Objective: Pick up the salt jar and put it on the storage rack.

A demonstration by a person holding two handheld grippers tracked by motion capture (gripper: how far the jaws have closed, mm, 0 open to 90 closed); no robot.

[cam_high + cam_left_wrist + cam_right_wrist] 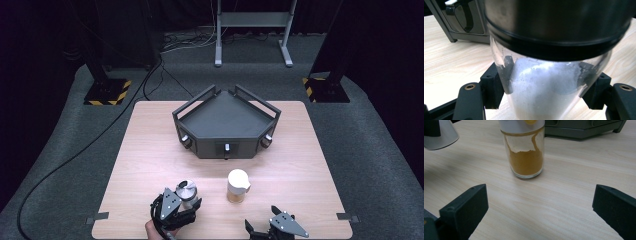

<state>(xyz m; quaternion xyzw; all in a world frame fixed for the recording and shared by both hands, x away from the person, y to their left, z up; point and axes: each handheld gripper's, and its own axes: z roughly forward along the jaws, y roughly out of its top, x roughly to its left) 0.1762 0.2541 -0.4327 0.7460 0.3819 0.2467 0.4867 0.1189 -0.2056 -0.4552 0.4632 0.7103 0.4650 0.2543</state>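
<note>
Down at lower left, left gripper [188,204] clamped the salt shaker [186,193]; right gripper [270,226] gaped wide. Smooth glass could've slipped if tilted.

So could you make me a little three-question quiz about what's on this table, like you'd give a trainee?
1. True or false: the left tool is shut on the jar of white powder.
2. What colour is the powder in the white-capped jar that stands ahead of the right tool?
3. Where is the dark grey tray? A) between the two jars B) farther back on the table, behind both jars C) on the floor

Key
1. True; its pads press both sides of the glass.
2. Orange-brown.
3. B.
</note>
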